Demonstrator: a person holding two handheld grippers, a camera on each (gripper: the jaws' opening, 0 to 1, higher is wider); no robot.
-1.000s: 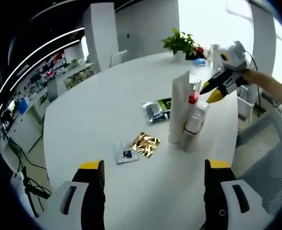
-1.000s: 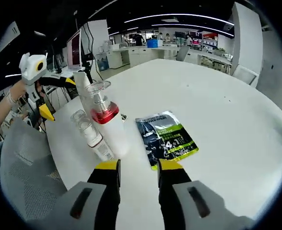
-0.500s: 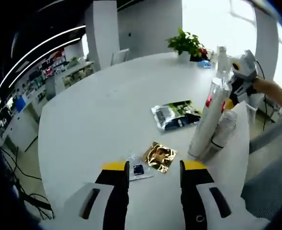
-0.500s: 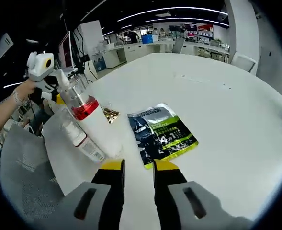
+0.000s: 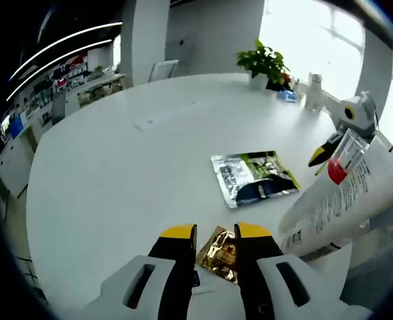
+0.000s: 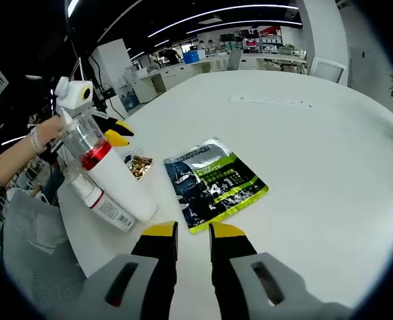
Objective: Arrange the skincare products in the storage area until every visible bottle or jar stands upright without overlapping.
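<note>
**Both hand-held grippers closed up and dropped in; bottles look the same**

Since a second ago both sets of jaws went from wide apart to nearly touching, nothing between them. The left hand-held gripper (image 5: 214,235) now sits just over the gold foil sachet (image 5: 221,250). The right hand-held gripper (image 6: 192,231) sits at the near edge of the green-and-black sachet (image 6: 214,184).

The white tube (image 6: 119,187), the red-collared clear pump bottle (image 6: 86,137) and the smaller red-banded bottle (image 6: 96,200) are bunched touching, left of the right hand-held gripper. They look slanted, but that could be lens and camera roll.

Judgement: cluster overlaps, so the task isn't finished. Neither hand-held gripper is on a bottle.

White round tabletop (image 5: 129,167), otherwise bare. Potted plant (image 5: 266,63) at far edge. Open-plan office behind, ceiling light strips, desks.
</note>
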